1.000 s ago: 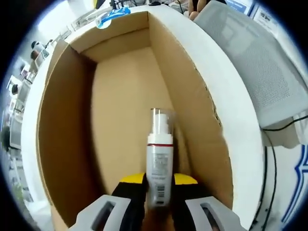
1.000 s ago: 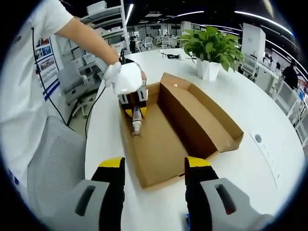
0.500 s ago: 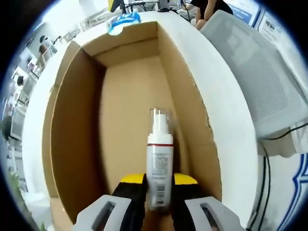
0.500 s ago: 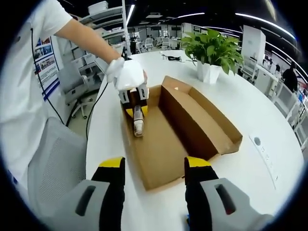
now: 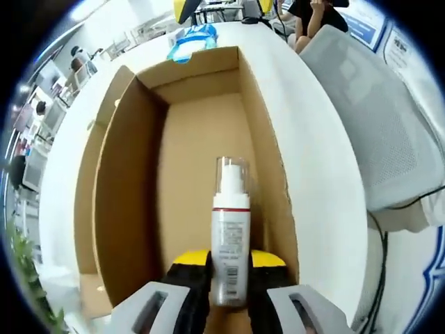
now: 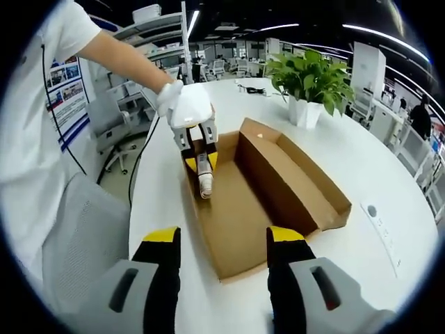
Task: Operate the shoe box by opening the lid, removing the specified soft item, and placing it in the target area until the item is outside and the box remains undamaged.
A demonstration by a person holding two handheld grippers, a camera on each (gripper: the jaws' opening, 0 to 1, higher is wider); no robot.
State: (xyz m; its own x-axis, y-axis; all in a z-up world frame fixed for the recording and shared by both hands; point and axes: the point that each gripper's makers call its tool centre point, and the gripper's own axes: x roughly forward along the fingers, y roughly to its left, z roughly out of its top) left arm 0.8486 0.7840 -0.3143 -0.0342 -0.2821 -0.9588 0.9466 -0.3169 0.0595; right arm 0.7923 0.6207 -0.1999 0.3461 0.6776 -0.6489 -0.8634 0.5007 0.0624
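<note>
A white spray bottle (image 5: 229, 240) with a red band and a clear cap sticks forward from my left gripper (image 5: 229, 266), which is shut on its body. It hangs above the floor of the open cardboard shoe box (image 5: 132, 181). In the right gripper view the left gripper (image 6: 198, 154), held by a white-gloved hand (image 6: 184, 106), carries the bottle (image 6: 204, 181) nose-down over the near-left end of the box (image 6: 240, 223). The box lid (image 6: 316, 184) lies folded open to the right. My right gripper (image 6: 222, 240) stands open in front of the box, with nothing between its fingers.
The box sits on a round white table (image 6: 368, 160). A potted plant (image 6: 309, 76) stands beyond the box. A grey mesh chair (image 5: 389, 125) stands beside the table edge. A blue packet (image 5: 191, 38) lies past the box's far end, and a flat white device (image 6: 384, 224) lies at right.
The left gripper has risen with the bottle, so the box looks smaller and farther below in the left gripper view. The right gripper has stayed open and nearly still.
</note>
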